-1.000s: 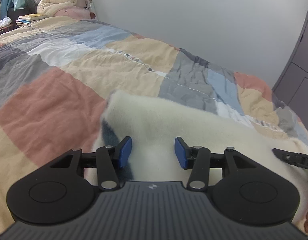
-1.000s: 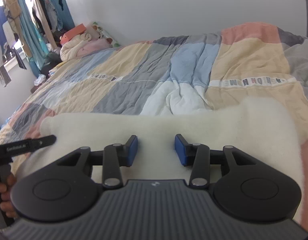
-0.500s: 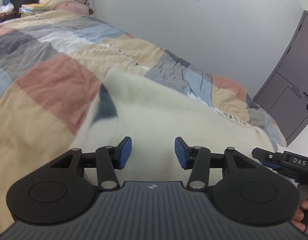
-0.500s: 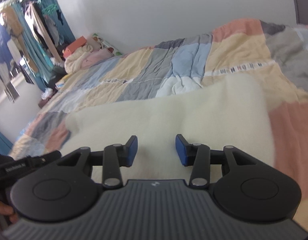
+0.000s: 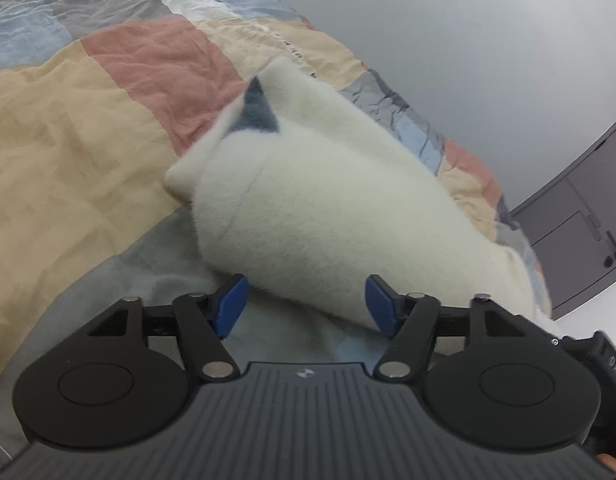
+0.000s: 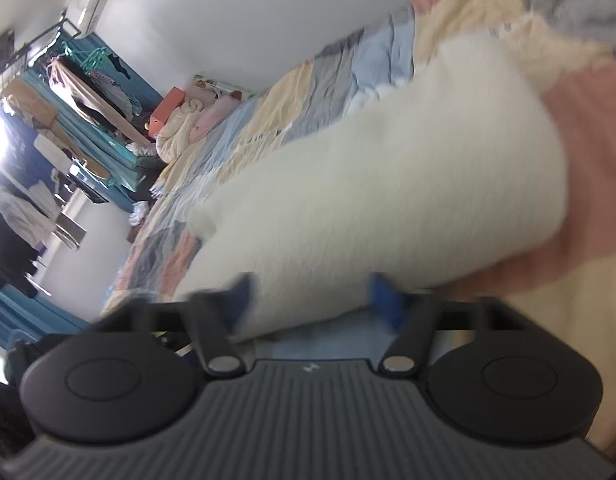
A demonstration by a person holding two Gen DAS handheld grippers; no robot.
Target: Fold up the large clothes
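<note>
A cream fleece garment (image 5: 328, 208) with a dark grey patch lies folded in a long band on the patchwork quilt (image 5: 87, 120). My left gripper (image 5: 305, 304) is open, its blue pads at the garment's near edge, holding nothing. The garment also shows in the right wrist view (image 6: 388, 200), blurred. My right gripper (image 6: 310, 298) is open at the garment's near edge, empty. The right gripper's black body (image 5: 600, 364) shows at the right edge of the left wrist view.
A grey door (image 5: 580, 248) stands past the bed at the right. Piled bedding and an orange box (image 6: 179, 116) sit at the bed's far end. Hanging clothes and blue curtains (image 6: 67, 92) fill the left side of the room.
Both grippers have pulled back and tilted, and their fingers have spread wider. The garment now lies ahead of the pads instead of under them. The right wrist view is motion-blurred.
</note>
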